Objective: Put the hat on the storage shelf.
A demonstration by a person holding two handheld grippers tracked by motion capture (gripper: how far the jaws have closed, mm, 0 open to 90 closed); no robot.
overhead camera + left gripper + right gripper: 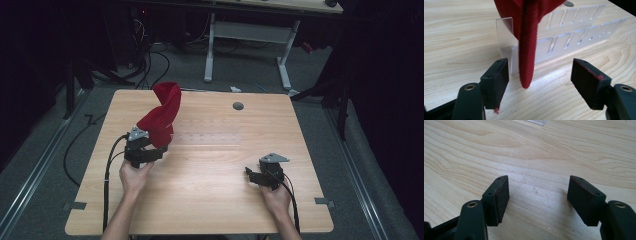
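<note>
Pale wood-grain table (210, 200) under a fixed overhead camera, dark room beyond. Left gripper (540, 80): jaws spread wide, nothing clamped; red fibres clinging to both pads. Between those open jaws, touching neither, the hanging tip of a red cloth (526, 50), a narrow folded tongue with its long axis vertical, tip close above or resting on the wood (contact not resolvable). Directly behind the cloth in the left gripper view, a clear acrylic slotted rack (574, 37), two stepped rows of rectangular slots, standing on the table; upper part of the cloth apparently draped over or standing against its near end, support not resolvable. From the high view, left gripper (150, 150) just below the cloth (162, 115), which rises twisted above it; rack faint at mid-table. Critical relation: cloth straight ahead of, and centred between, the left jaws; left hand far nearer than right. Right gripper (537, 197): jaws equally wide apart, empty, low over bare wood, well apart from the cloth at the right front of the table (265, 172). Surroundings: grey cable grommet (238, 106) near the far edge, cables on a grey floor, white legs of a second desk (285, 60).
</note>
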